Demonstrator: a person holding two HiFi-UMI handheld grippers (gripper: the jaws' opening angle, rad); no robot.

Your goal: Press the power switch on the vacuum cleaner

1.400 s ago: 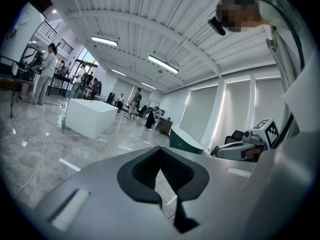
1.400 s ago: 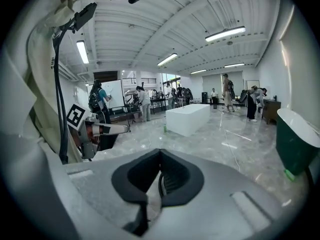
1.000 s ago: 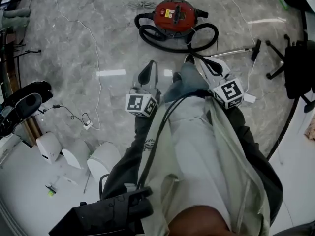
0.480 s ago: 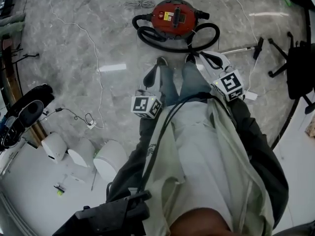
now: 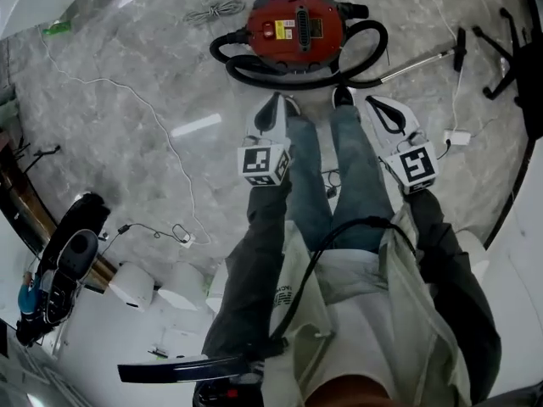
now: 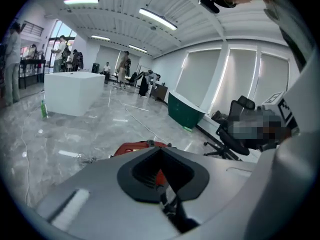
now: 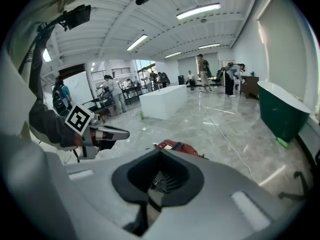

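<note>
The red vacuum cleaner (image 5: 294, 25) sits on the marble floor at the top of the head view, with its black hose (image 5: 254, 64) looped around it. Its metal wand (image 5: 420, 58) lies to the right. I cannot make out the switch on its top panel. My left gripper (image 5: 273, 102) and right gripper (image 5: 371, 102) hang just short of the hose, on either side of the person's jeans legs (image 5: 339, 168). Both have their jaws together on nothing. The vacuum's red top (image 6: 131, 147) shows above the left gripper (image 6: 161, 154), and again as a red rim (image 7: 176, 146) beyond the right gripper (image 7: 159, 156).
A thin white cable (image 5: 127, 87) trails over the floor at the left, and a coiled cord (image 5: 212, 11) lies by the vacuum. An office chair base (image 5: 509, 32) stands at the right and white pods (image 5: 131, 285) lower left. Farther off stand a white counter (image 6: 72, 91), a green tub (image 6: 187, 111) and people.
The person has stepped toward the vacuum, which now lies close in front of the feet. Both grippers have come forward with the body and stay shut.
</note>
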